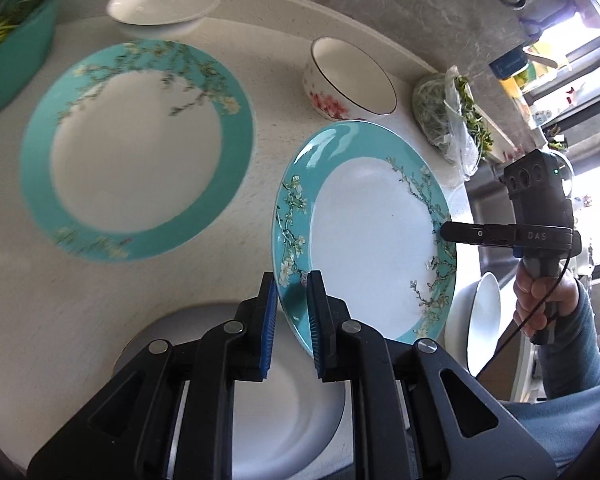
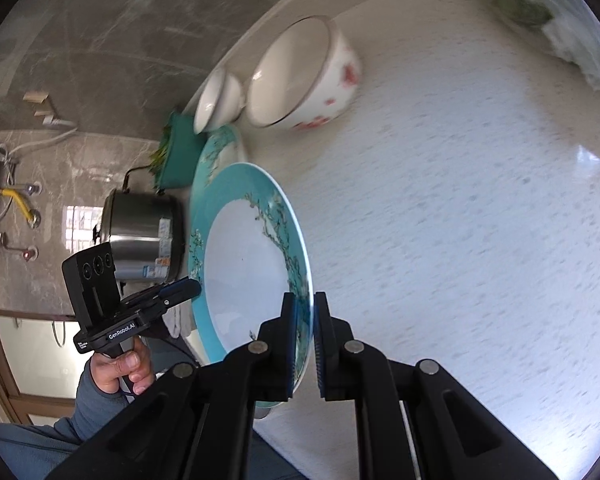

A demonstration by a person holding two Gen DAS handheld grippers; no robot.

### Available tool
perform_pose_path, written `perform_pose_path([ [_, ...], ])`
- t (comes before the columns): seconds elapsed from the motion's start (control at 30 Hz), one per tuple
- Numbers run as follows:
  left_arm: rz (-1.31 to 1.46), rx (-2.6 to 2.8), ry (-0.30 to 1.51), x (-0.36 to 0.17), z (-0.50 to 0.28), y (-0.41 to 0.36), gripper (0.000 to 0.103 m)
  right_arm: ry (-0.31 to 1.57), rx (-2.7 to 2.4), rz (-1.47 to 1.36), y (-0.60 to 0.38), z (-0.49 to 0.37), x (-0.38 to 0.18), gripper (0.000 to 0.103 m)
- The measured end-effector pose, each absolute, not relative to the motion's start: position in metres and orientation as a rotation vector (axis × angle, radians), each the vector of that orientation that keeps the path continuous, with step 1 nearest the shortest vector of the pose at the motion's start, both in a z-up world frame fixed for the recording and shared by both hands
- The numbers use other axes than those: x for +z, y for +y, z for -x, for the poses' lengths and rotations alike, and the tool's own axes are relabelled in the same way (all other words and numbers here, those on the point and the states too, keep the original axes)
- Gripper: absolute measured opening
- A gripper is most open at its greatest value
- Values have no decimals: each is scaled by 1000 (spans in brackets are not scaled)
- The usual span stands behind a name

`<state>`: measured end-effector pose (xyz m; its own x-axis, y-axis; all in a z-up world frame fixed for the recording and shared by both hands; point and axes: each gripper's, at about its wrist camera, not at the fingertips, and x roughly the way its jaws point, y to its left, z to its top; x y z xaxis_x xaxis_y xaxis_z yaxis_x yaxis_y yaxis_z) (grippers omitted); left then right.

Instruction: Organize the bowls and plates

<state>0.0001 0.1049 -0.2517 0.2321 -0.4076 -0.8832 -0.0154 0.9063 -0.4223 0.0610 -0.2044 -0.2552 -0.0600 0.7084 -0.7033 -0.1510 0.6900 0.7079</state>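
Blue-padded fingers of the left gripper (image 1: 293, 280) pinch the near rim of a teal blossom plate (image 1: 370, 236), while the right gripper (image 1: 444, 232) clamps the opposite rim; in the right wrist view its jaws (image 2: 305, 304) close on the plate's thin edge. Between the two, the plate hangs tilted above the pale countertop (image 1: 268, 92), clear of it as far as I can judge.

Glazed ceramic like this is stiff, fairly heavy for its thickness, slick and breakable, so a rim grip with two opposed holds looks sensible: one pinch alone would likely let it swing or slip.

A matching teal plate (image 1: 138, 148) lies flat to the left, probably the stacking spot. Behind it stand a white bowl (image 1: 162, 4) and a red-flowered bowl (image 1: 350, 78); a grey-rimmed white plate (image 1: 292, 412) sits under the left gripper.
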Motion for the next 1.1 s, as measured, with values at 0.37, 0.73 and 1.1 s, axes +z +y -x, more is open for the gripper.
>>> perform_pose_path([
  [0.37,422,-197,1321,-237,84,167,13,1495,844,-424,-134,-22,-250,11],
  [0.73,400,-116,1366,-265,141,204,14,1587,828,-366,-88,29,-285,11],
  [1.1,258,-117,1387,-286,146,195,17,1588,746,-274,-72,52,-296,12],
])
